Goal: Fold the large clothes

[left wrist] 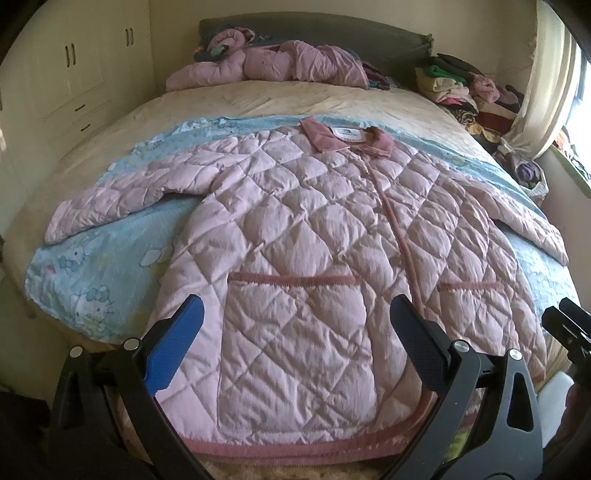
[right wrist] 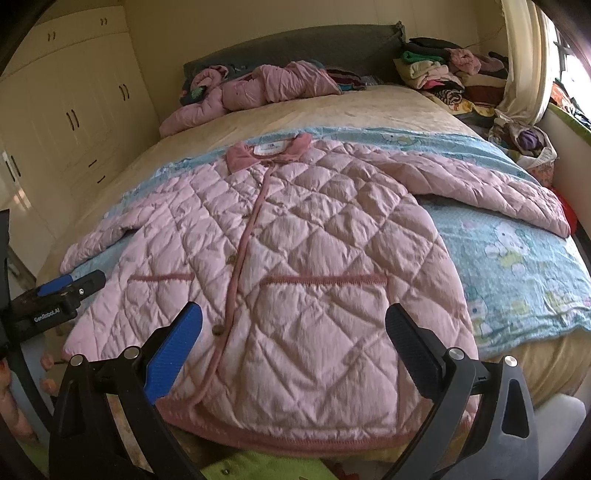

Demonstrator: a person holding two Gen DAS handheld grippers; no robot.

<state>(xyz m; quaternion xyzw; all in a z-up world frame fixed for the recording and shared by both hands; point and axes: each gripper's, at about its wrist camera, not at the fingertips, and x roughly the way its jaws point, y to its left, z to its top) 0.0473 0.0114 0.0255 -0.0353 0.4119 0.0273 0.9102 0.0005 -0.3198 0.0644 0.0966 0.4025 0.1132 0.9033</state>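
Observation:
A large pink quilted jacket (left wrist: 295, 229) lies flat, front up, on a blue cartoon-print sheet (left wrist: 92, 280) on the bed, collar at the far end, both sleeves spread out to the sides. It also fills the right wrist view (right wrist: 295, 258). My left gripper (left wrist: 295, 332) is open and empty above the jacket's lower left pocket, near the hem. My right gripper (right wrist: 291, 336) is open and empty above the lower right pocket. The left gripper shows at the left edge of the right wrist view (right wrist: 70, 284); the right one shows at the right edge of the left view (left wrist: 569, 325).
A second crumpled pink jacket (left wrist: 266, 62) lies by the grey headboard (left wrist: 314, 33). A pile of mixed clothes (left wrist: 469, 96) sits at the bed's far right, near a curtain (left wrist: 546, 85). Cream wardrobes (left wrist: 74, 74) stand on the left.

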